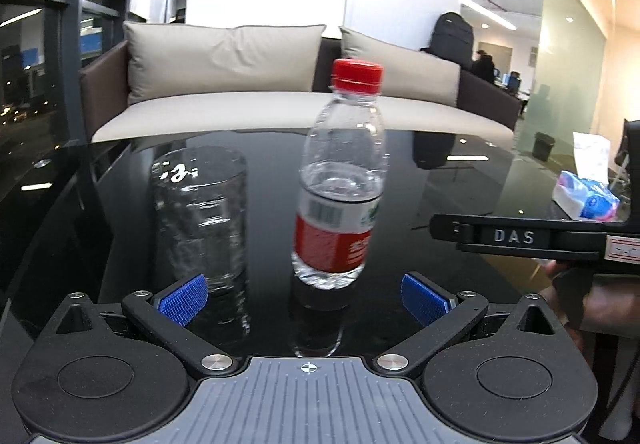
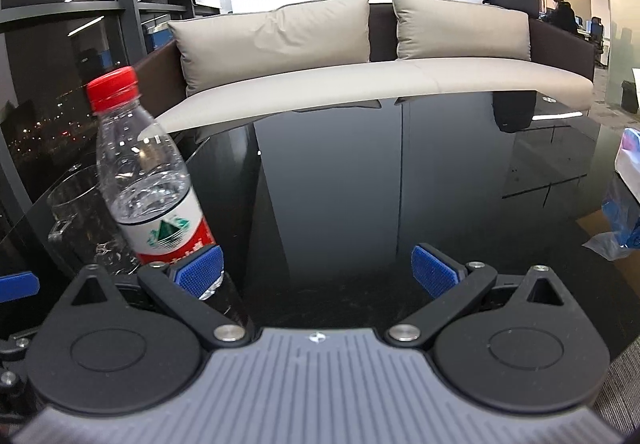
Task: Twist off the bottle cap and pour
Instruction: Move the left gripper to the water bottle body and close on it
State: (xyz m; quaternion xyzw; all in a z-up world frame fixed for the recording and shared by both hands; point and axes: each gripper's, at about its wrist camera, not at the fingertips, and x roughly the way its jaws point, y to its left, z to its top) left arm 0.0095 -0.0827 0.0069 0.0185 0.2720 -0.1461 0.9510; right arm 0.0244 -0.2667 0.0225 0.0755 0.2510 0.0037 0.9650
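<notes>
A clear plastic bottle [image 1: 340, 180] with a red cap [image 1: 357, 74] and a red label stands on the black glass table [image 1: 440, 188], about half full of water. A clear drinking glass [image 1: 200, 216] stands just left of it. My left gripper [image 1: 306, 298] is open, its blue pads level with the bottle's base and a little nearer than it. In the right wrist view the bottle [image 2: 148, 180] and the glass [image 2: 76, 220] sit at the far left. My right gripper [image 2: 318, 272] is open over bare table, its left pad just in front of the bottle's base.
A sofa with beige cushions [image 1: 224, 60] runs along the table's far edge. A tissue pack [image 1: 586, 196] lies at the right of the table. The right gripper's black body [image 1: 520, 238] and a hand [image 1: 592, 300] show at the left view's right side. A blue plastic bag [image 2: 620, 228] lies at the right.
</notes>
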